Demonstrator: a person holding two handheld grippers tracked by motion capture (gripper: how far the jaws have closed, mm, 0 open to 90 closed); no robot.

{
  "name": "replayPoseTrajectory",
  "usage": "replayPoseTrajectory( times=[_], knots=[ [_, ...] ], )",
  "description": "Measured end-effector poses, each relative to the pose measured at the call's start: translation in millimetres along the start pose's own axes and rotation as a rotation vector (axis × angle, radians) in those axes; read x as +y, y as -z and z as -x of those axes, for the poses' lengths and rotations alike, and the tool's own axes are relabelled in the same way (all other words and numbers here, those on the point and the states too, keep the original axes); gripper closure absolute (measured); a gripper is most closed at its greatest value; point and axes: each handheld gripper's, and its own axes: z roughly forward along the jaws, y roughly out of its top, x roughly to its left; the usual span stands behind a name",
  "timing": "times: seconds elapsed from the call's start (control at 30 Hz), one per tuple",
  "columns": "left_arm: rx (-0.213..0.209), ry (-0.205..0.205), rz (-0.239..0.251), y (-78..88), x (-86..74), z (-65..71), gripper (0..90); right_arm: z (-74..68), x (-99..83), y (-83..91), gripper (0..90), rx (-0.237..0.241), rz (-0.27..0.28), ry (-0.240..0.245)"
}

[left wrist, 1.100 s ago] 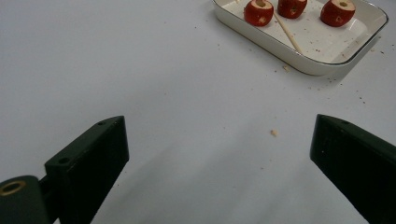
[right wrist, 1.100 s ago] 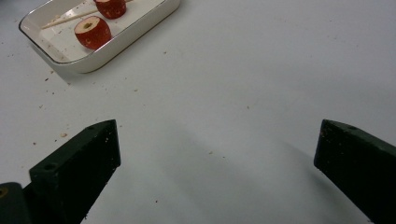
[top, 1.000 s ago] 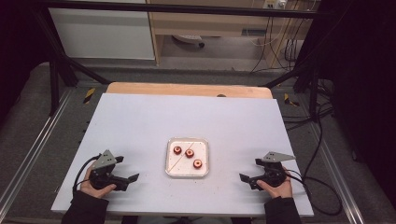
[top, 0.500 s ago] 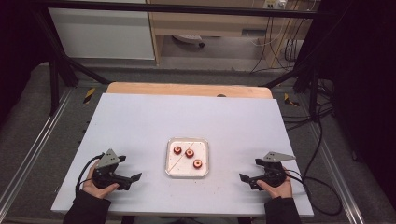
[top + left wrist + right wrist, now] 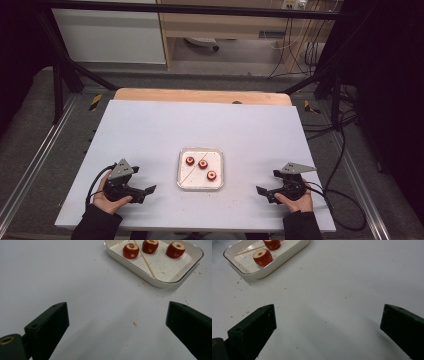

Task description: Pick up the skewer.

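The white tray (image 5: 200, 185) sits on the tabletop (image 5: 200, 130) in the lower centre of the high view, between the two grippers and apart from both. It holds three cored red fruit pieces: one at the upper left of the tray (image 5: 190, 160), one just beside it to the right (image 5: 203, 164), and one lower right (image 5: 211, 175). A thin wooden skewer (image 5: 191, 171) lies diagonally across the tray floor. In the left gripper view the skewer (image 5: 145, 259) passes between the left piece (image 5: 130, 251) and the middle piece (image 5: 150, 246).

The left gripper (image 5: 147, 192) rests in the lower left of the high view, held by a hand (image 5: 107, 200); its jaws stand wide apart with nothing between them. The right gripper (image 5: 261, 192) rests in the lower right, held by a hand (image 5: 296, 202); its jaws also stand wide apart and empty. Small crumbs (image 5: 135, 323) lie scattered on the tabletop near the tray.
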Motion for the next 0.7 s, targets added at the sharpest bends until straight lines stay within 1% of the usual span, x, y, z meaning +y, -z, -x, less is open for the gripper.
replayPoseTrajectory(
  times=[0.47,0.7],
  knots=[
    [-0.001,-0.008,-0.024,-12.8,13.6,14.4,5.1,-0.1,-0.1,-0.1,0.8,0.000,0.000,0.002],
    [0.002,-0.006,-0.030,-19.2,28.1,22.7,5.4,-0.2,-0.2,-0.4,0.8,-0.002,-0.002,0.002]
  ],
)
